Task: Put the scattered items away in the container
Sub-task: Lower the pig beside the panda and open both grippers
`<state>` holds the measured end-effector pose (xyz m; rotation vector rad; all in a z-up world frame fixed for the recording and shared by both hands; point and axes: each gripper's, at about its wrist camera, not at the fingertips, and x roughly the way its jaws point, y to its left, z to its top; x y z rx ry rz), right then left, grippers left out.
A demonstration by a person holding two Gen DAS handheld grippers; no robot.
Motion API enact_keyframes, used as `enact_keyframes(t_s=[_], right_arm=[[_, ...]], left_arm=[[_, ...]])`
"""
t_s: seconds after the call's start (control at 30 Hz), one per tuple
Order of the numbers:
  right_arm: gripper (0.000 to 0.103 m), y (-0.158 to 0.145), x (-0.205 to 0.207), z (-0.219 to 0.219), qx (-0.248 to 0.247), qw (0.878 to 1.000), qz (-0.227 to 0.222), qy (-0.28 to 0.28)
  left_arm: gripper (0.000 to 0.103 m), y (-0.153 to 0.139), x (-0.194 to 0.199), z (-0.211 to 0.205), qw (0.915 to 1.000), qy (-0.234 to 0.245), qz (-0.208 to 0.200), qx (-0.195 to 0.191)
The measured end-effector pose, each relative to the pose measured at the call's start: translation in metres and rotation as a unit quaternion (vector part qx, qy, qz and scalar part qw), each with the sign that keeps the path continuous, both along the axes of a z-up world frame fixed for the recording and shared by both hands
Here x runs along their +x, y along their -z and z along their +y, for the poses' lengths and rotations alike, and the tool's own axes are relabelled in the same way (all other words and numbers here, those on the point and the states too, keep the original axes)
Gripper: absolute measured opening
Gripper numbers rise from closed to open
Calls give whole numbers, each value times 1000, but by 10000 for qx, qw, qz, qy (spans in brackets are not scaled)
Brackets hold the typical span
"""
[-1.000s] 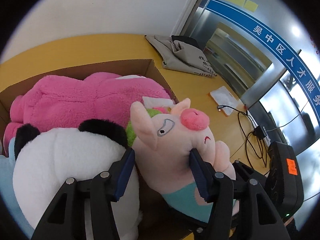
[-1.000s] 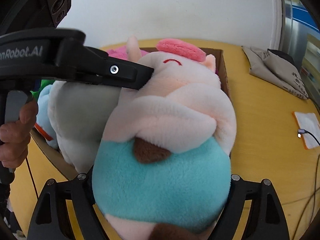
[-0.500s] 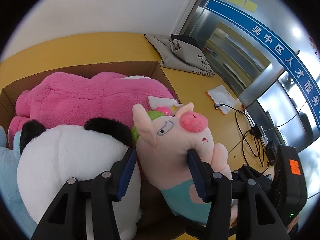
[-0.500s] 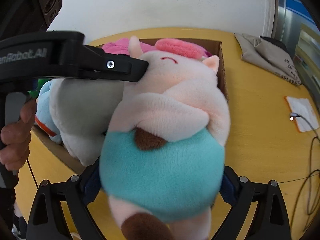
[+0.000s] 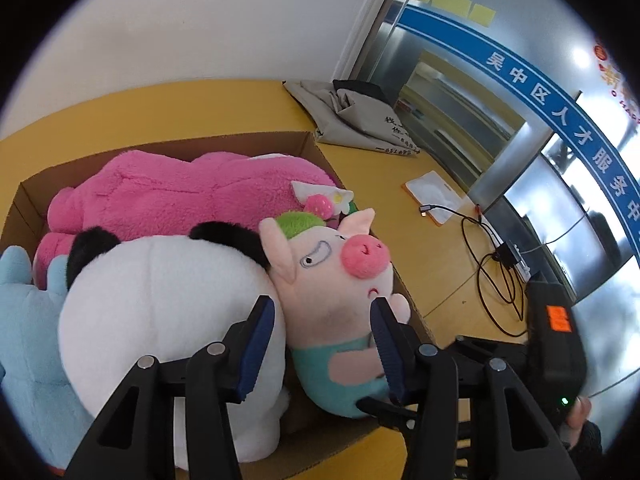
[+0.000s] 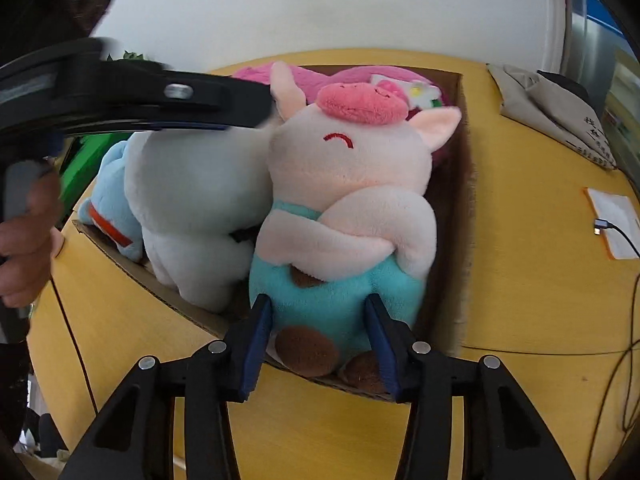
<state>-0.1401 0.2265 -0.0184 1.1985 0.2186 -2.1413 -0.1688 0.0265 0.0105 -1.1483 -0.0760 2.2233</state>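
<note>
A pink pig plush [image 6: 344, 200] in teal overalls sits upright at the near right corner of the cardboard box [image 6: 464, 184]; it also shows in the left wrist view [image 5: 332, 280]. My right gripper [image 6: 318, 336] is open with its fingers either side of the pig's teal belly. My left gripper [image 5: 322, 344] is open, its fingers flanking the pig's head and the white panda plush [image 5: 160, 300]. A large pink plush [image 5: 180, 196] and a light blue plush [image 5: 24, 332] fill the rest of the box [image 5: 312, 148].
The box stands on a yellow table [image 6: 520, 280]. A grey folded bag [image 5: 352, 120] lies at the back. A white pad [image 5: 432, 196] with a cable and black cords [image 5: 492, 272] lies to the right. Glass walls rise beyond the table.
The pig has gone down into the box's corner. My right gripper has opened and pulled back from its belly. My left gripper has drawn back a little.
</note>
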Motion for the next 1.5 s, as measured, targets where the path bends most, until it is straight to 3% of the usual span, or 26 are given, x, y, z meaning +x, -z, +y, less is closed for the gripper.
enact_keyframes(t_s=[0.1,0.2,0.27,0.33,0.37,0.43,0.8,0.9,1.0,1.13,1.23,1.5], right_arm=[[56,-1,0,1,-40,10000,-37,42],[59,1,-2,10,-168,9997,-120,121],[66,2,4,9,-164,9997,-56,174],[83,5,18,0,53,9995,239,193],[86,7,21,-2,116,9988,381,297],[87,10,22,0,47,9983,385,446],[90,1,56,4,420,9953,701,520],[94,-24,82,10,272,9923,1132,424],[103,-51,112,13,42,9872,1532,442],[103,-61,147,8,-13,9823,1797,527],[103,-56,164,6,6,9807,1840,658],[103,-46,178,22,78,9775,1842,1021]], left_arm=[[49,-2,20,-49,9993,-237,283,-30],[49,14,30,-106,9947,-844,392,-449],[49,33,33,-135,9918,-1100,177,-621],[49,58,39,-155,9901,-1186,-138,-734],[50,67,44,-160,9904,-1164,-203,-721],[49,68,54,-163,9915,-1151,-48,-603],[50,60,77,-164,9878,-1440,-37,-590],[52,38,100,-165,9870,-1502,333,-460],[78,11,131,-164,9815,-1669,880,-332],[81,-10,171,-153,9669,-1932,1623,-381],[81,-7,186,-144,9673,-1887,1635,-442],[81,13,203,-130,9732,-1847,1361,-169]])
